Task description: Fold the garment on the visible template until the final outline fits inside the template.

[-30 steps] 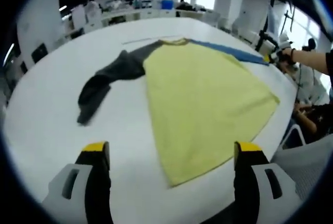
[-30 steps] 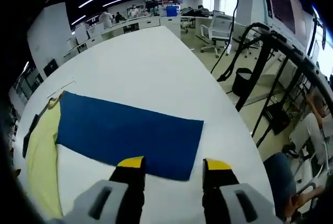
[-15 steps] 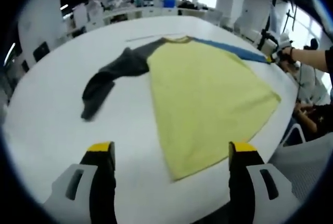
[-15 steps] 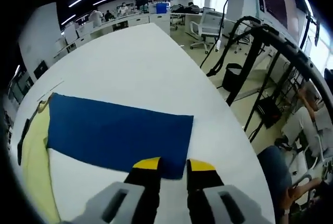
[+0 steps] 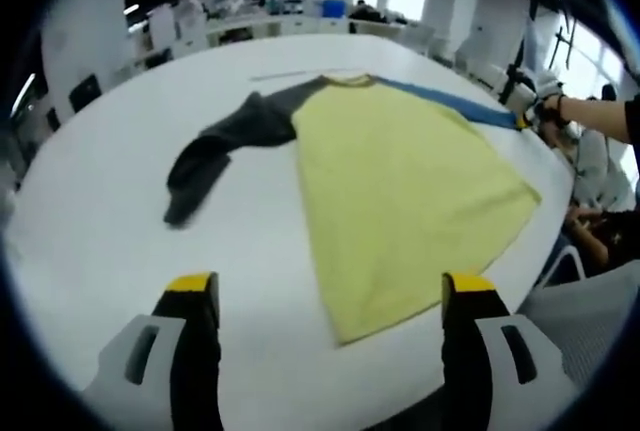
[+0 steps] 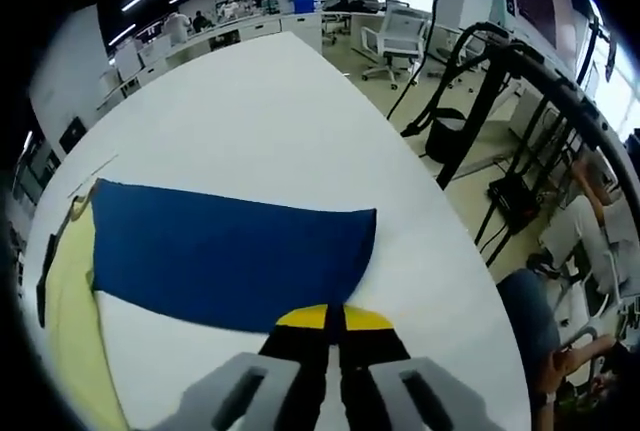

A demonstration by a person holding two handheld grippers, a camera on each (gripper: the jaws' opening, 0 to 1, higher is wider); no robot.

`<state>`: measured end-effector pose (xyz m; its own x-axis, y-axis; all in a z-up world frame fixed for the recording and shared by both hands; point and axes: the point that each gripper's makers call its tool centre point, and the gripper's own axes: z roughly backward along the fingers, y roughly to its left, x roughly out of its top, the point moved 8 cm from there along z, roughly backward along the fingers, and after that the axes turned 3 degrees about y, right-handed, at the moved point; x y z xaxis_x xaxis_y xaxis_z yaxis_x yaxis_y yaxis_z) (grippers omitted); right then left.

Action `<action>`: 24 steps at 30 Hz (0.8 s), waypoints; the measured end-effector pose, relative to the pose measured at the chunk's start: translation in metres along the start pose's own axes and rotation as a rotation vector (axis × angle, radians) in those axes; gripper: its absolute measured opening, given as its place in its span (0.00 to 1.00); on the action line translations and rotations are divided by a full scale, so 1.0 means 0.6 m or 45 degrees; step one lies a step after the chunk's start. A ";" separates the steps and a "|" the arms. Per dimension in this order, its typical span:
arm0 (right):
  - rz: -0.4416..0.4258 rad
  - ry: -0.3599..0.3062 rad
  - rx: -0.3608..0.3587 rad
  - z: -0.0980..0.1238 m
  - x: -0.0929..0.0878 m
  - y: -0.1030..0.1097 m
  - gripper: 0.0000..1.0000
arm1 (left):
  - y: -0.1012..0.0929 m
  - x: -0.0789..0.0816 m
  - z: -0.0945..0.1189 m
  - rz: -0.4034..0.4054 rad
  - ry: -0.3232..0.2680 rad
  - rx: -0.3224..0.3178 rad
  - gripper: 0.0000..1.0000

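The right gripper [image 6: 335, 317] has pinched its jaws together on the near edge of the blue sleeve [image 6: 225, 251]; a moment ago they stood apart. The left gripper [image 5: 330, 296] hangs wide open above the white table [image 5: 90, 201]. The soft yellow shirt [image 5: 400, 191] lies flat there, its grey sleeve [image 5: 215, 146] crumpled

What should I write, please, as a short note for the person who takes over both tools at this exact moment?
Right tool: shut on the cuff edge of the blue sleeve, which lies flat on the white table.
Left tool: open, holding nothing, above the table near the hem of the yellow shirt body.
Grey sleeve: crumpled, spread outward.
Done: blue sleeve gripped.
Left: all folds; no template outline is discernible.
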<state>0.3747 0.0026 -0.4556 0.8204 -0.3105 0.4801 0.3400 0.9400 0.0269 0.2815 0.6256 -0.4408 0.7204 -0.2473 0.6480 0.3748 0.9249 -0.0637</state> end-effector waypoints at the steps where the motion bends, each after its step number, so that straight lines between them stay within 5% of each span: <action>1: -0.006 0.000 -0.003 0.001 0.000 0.003 0.00 | 0.001 0.001 0.000 0.012 0.000 -0.008 0.91; 14: 0.073 -0.040 0.011 0.031 0.020 0.032 0.00 | 0.000 0.023 0.006 -0.005 -0.055 -0.042 0.94; 24: 0.165 -0.077 0.096 0.059 0.039 0.094 0.00 | -0.009 0.023 0.009 -0.023 -0.070 -0.092 0.94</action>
<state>0.3968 0.0533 -0.4121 0.8254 -0.1790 0.5354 0.1958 0.9803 0.0260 0.2863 0.6189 -0.4273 0.6808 -0.2459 0.6899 0.4299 0.8968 -0.1047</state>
